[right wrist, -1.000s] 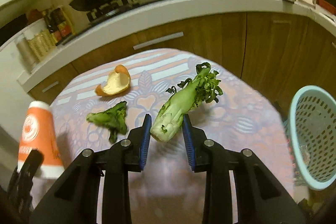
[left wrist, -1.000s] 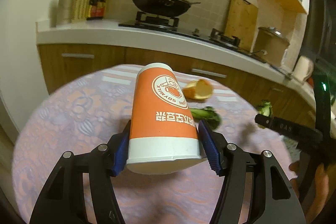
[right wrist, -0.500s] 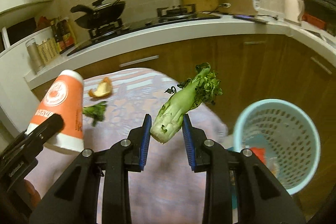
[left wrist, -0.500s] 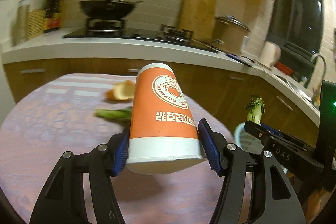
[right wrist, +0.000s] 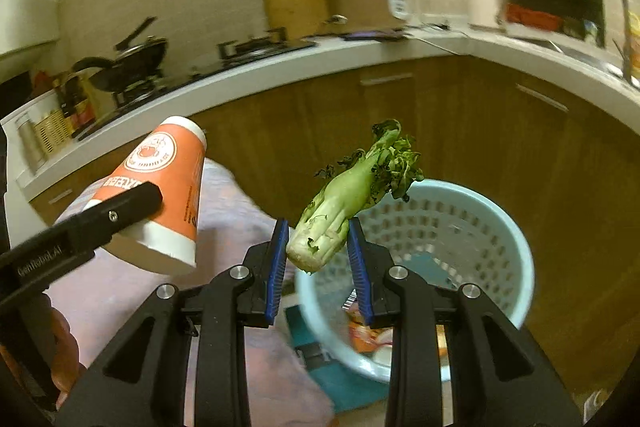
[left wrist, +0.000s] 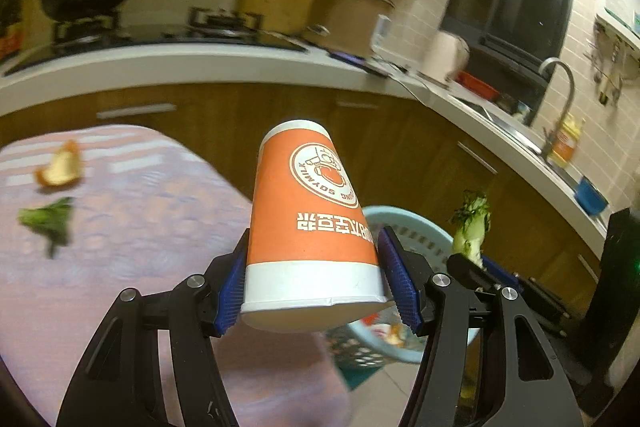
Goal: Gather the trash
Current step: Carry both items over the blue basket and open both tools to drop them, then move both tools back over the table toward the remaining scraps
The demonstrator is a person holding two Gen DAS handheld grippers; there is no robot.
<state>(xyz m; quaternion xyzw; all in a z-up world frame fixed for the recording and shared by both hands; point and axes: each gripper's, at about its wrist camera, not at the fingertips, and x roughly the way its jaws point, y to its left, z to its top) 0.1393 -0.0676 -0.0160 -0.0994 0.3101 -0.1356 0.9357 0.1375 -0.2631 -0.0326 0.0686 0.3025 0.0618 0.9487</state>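
carrying: both loads have swung off the bench (left wrist: 120,267) toward the basket (right wrist: 500,227).
left tongs (left wrist: 316,281): clamped on the orange paper cup (left wrist: 308,223), inverted, beside and above the basket rim.
right tongs (right wrist: 318,259): clamped on the pale stalk base of the leafy green (right wrist: 352,195), over the basket.
meaning: release looks next.
remaining: peel (left wrist: 60,167) and green scrap (left wrist: 48,223) on the bench, well apart from the basket.
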